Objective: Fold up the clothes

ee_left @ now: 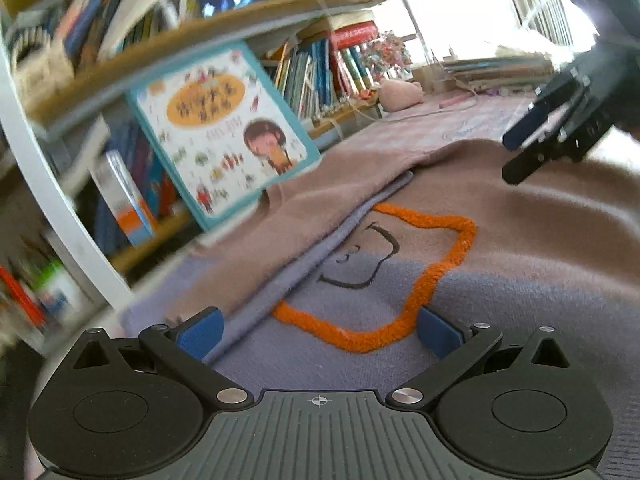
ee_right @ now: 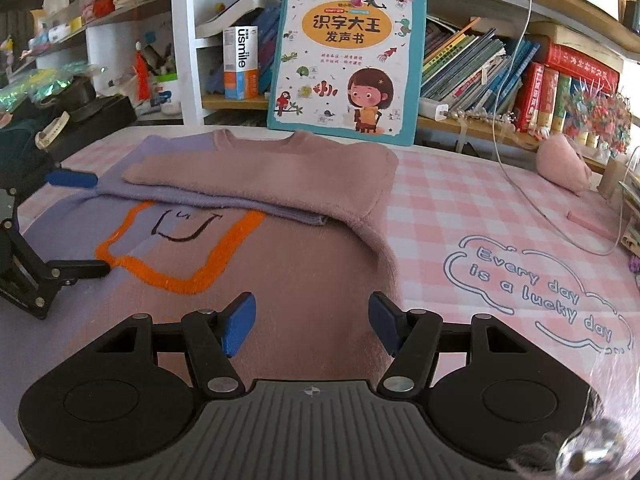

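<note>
A fuzzy sweater (ee_right: 304, 264), pink-brown and lavender with an orange outline (ee_right: 216, 256) on its front, lies flat on the pink checked cloth (ee_right: 460, 200). Its sleeves are folded across the chest (ee_right: 256, 176). My right gripper (ee_right: 312, 320) is open just above the sweater's near pink part, close to its right edge, with nothing pinched. My left gripper (ee_left: 318, 332) is open wide over the lavender side, with the orange outline (ee_left: 440, 268) between its blue pads and the folded sleeve edge (ee_left: 320, 256) just ahead. The left gripper (ee_right: 80, 224) shows at the left edge of the right wrist view, and the right gripper (ee_left: 532, 152) shows at the upper right of the left wrist view.
A large picture book (ee_right: 348, 60) leans on the bookshelf (ee_right: 480, 72) just behind the sweater's collar. A pink plush toy (ee_right: 564, 164) and a white cable (ee_right: 520, 184) lie at the back right. A dark box (ee_right: 92, 120) sits at the left. Printed lettering (ee_right: 532, 284) marks the cloth on the right.
</note>
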Demonstrator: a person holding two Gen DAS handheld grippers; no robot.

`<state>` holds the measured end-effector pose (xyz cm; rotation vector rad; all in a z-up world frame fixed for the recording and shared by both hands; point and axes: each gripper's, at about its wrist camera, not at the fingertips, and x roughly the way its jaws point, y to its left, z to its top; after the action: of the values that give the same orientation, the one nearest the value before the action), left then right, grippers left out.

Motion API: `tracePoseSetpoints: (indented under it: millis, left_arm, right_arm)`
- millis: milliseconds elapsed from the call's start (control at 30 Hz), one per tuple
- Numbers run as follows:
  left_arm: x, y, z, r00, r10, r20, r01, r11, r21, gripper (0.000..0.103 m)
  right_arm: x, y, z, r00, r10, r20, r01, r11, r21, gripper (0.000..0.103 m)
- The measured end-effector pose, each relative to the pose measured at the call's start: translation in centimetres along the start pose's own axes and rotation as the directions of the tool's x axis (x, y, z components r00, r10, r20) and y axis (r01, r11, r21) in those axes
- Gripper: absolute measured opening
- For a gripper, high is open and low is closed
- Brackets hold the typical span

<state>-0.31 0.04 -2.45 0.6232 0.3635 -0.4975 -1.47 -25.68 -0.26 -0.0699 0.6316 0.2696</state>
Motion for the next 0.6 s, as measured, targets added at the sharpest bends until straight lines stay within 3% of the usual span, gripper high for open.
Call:
tracePoseSetpoints:
  millis: [100,200,333,433,500,600]
  left_arm:
    - [-0.5,-2.0,0.4,0.996,0.094,0.006,-0.094,0.991,0.098,0.103]
    - [-0.8,-2.8,0.8,0.989,0.147,-0.022,-0.143,0.981,0.133,0.103]
    - [-1.6,-2.1,1.1,0.980,0.153,-0.125,-0.146,0.987,0.066,0.103]
    - [-2.3,-1.2,1.0,0.965,0.158,-0.212,-0.164,0.986,-0.012,0.103]
    - [-3.0,-0.7,0.7,0.952,0.159,-0.263,-0.185,0.980,-0.076,0.103]
    - [-4.4,-0.1,0.3,0.945,0.141,-0.294,-0.200,0.963,-0.183,0.103]
  right_arm:
    - [-0.2,-0.4,-0.6,1.000,0.012,0.000,-0.012,1.000,0.006,0.061]
    - [-0.6,-0.7,-1.4,1.000,0.026,0.008,-0.027,1.000,0.009,0.065]
    - [-1.0,-1.4,-2.2,0.998,0.050,0.028,-0.051,0.998,0.026,0.067]
    - [-1.2,-1.8,-2.6,0.998,0.059,0.033,-0.060,0.997,0.037,0.071]
    - [-1.4,-2.1,-2.8,0.997,0.066,0.032,-0.068,0.996,0.050,0.072]
    - [-1.8,-2.4,-3.1,0.995,0.089,0.037,-0.092,0.993,0.074,0.077]
